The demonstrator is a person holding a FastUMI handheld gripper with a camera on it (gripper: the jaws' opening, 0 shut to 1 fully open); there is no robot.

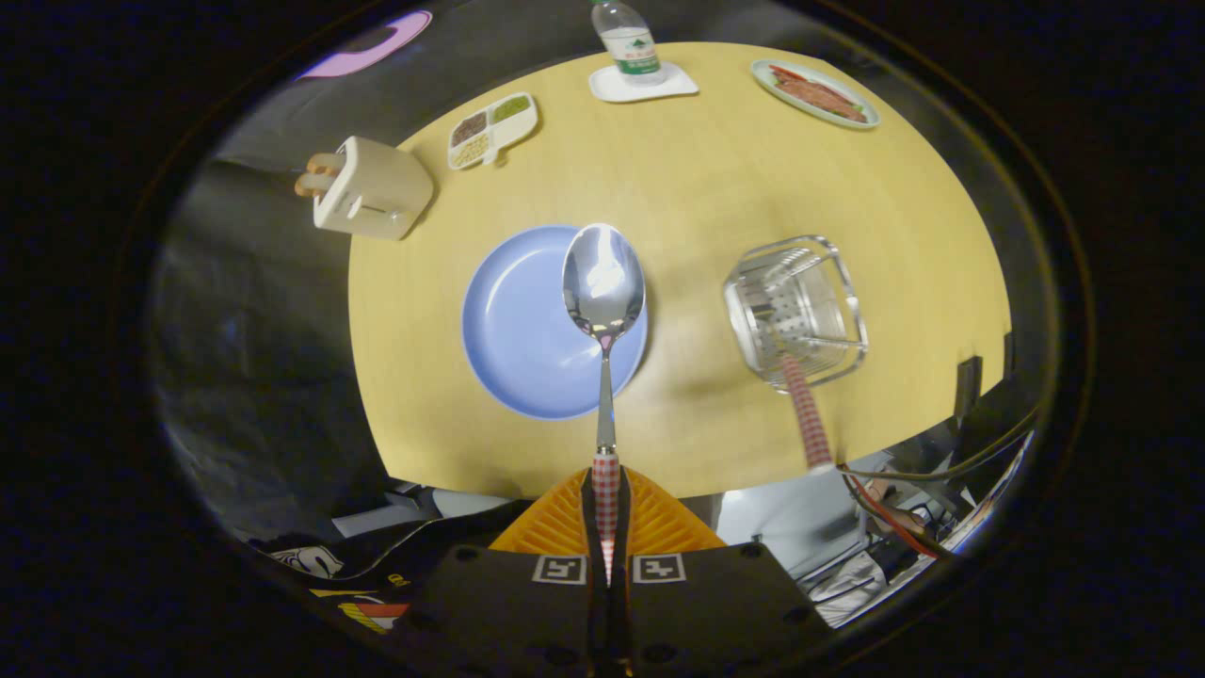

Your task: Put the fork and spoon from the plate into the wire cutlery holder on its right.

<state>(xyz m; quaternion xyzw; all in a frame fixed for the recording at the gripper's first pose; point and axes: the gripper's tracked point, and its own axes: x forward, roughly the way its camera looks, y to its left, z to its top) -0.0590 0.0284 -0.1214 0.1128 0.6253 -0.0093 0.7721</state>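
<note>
While the gripper [606, 513] is clamped on its checked handle, the stiff, slick steel spoon [603, 282] looks light but pivot-prone.

The claw [606, 499] grips the spoon [603, 282] by its handle above the plate [513, 330].

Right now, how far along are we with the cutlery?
Done: one checked-handle utensil, presumably the fork, already stands in the wire cutlery holder, its handle sticking out. In hand: the gripper has its jaws shut on the checked handle of the spoon, whose bowl is over the blue plate. Left: carry the spoon right to the holder and drop it in.
</note>
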